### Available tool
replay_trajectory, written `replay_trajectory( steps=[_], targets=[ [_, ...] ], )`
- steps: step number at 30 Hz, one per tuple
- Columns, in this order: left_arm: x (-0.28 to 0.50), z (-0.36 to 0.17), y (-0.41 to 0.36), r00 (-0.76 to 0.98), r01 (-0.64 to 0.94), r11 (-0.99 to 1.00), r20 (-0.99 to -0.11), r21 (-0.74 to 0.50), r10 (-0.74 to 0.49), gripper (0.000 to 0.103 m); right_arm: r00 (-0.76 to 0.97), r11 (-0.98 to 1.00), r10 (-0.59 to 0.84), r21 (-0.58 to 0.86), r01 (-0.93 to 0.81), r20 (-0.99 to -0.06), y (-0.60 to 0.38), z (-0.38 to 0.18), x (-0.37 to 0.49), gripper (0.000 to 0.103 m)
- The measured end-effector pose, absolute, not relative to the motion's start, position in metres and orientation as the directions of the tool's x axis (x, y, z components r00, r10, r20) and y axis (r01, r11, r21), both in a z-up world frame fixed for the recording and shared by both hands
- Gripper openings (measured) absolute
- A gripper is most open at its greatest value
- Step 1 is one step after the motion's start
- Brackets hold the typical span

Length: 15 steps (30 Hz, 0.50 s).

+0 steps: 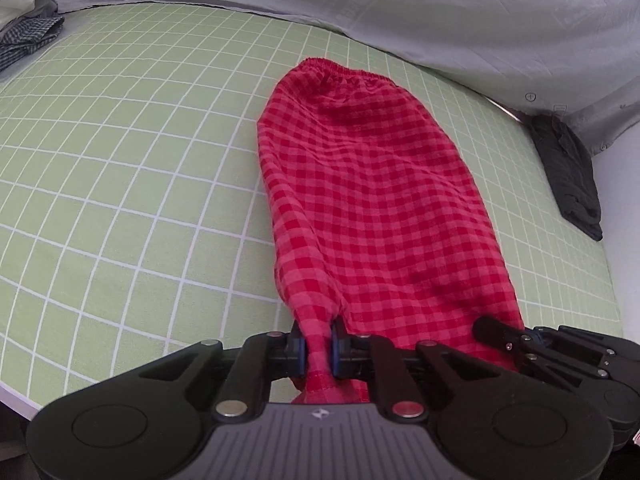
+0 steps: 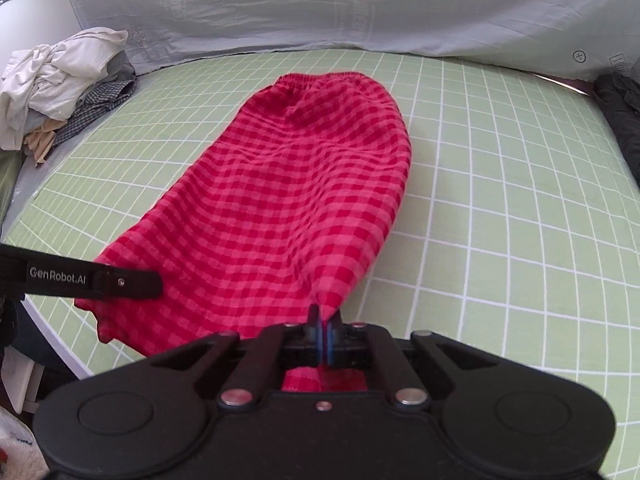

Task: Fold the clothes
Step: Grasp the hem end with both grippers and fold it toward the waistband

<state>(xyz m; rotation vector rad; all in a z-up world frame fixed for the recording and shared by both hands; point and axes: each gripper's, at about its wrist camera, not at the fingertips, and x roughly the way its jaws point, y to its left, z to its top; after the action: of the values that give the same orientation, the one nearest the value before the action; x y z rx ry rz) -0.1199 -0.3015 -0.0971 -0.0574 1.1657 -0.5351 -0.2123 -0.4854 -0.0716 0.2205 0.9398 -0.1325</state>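
Note:
A red checked garment [image 1: 372, 192] with an elastic waistband at its far end lies lengthwise on the green grid mat [image 1: 120, 168]. My left gripper [image 1: 318, 346] is shut on the near left corner of its hem. My right gripper [image 2: 325, 340] is shut on the near right corner of the same hem [image 2: 280, 208]. Both hold the near edge a little above the mat. The right gripper [image 1: 560, 352] also shows at the lower right of the left wrist view, and the left gripper's finger [image 2: 92, 278] at the left of the right wrist view.
A pile of white and checked clothes [image 2: 60, 88] lies at the mat's far left. A dark folded garment [image 1: 568, 176] lies at the right edge. A grey sheet with carrot prints [image 2: 320, 8] rises behind the mat [image 2: 520, 200].

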Motion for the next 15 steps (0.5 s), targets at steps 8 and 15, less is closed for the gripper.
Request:
replay_trajectory(
  steps=[8,15],
  targets=[
    [-0.117,-0.063,-0.297,0.330,0.369,0.852,-0.805,-0.371,-0.493,0.012,0.636,0.957,-0.024,0.167,0.239,-0.771,-0.513,-0.040,-0.234,0.002],
    [-0.087,-0.036,-0.302,0.367,0.354,0.826,-0.747,-0.438,-0.554,0.012,0.696,0.936,-0.021,0.230,0.266,-0.718,-0.532,-0.011,-0.223,0.003]
  ],
)
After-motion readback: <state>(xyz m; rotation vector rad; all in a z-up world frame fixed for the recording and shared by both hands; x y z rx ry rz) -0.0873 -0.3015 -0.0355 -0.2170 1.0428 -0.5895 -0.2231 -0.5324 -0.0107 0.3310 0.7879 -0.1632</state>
